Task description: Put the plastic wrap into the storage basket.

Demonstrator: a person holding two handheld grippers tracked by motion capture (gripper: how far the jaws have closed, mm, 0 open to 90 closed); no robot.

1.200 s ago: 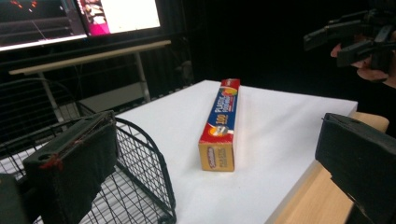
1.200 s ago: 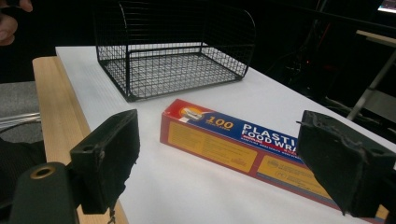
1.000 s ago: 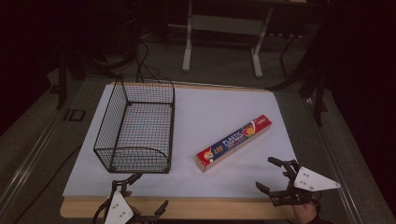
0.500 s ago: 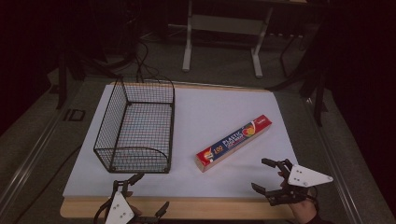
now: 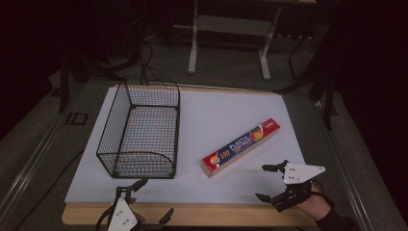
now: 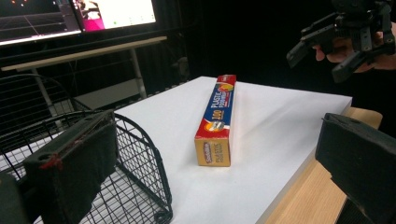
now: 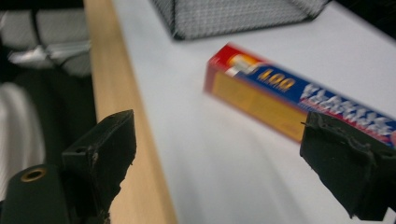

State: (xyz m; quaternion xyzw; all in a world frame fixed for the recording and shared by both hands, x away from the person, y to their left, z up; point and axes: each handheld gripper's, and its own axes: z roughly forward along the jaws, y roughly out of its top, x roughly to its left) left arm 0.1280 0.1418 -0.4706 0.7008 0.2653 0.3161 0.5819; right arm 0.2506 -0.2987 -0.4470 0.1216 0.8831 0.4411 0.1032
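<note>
A long red and blue plastic-wrap box point(image 5: 240, 147) lies flat and slantwise on the white table top point(image 5: 226, 113), right of centre. My right gripper point(image 5: 262, 183) hovers open over the front right of the table, a short way right of the box's near end, nothing between its jaws. In the right gripper view the box point(image 7: 289, 95) lies ahead between the spread jaws, apart from them. My left gripper point(image 5: 155, 198) is open at the front edge, just before the wire basket point(image 5: 139, 130). The left gripper view has the box point(image 6: 217, 119) ahead and the right gripper point(image 6: 336, 42) beyond it.
The black wire basket point(image 6: 140, 177) is empty and stands on the left half of the table, its rounded end facing me. A bare wooden strip point(image 5: 216, 214) runs along the front edge. Behind the table are desk legs point(image 5: 195, 43) and cables on a dark floor.
My right gripper has shifted a little to the left, closer to the near end of the box, still open. The left gripper, the box and the basket have stayed put.
</note>
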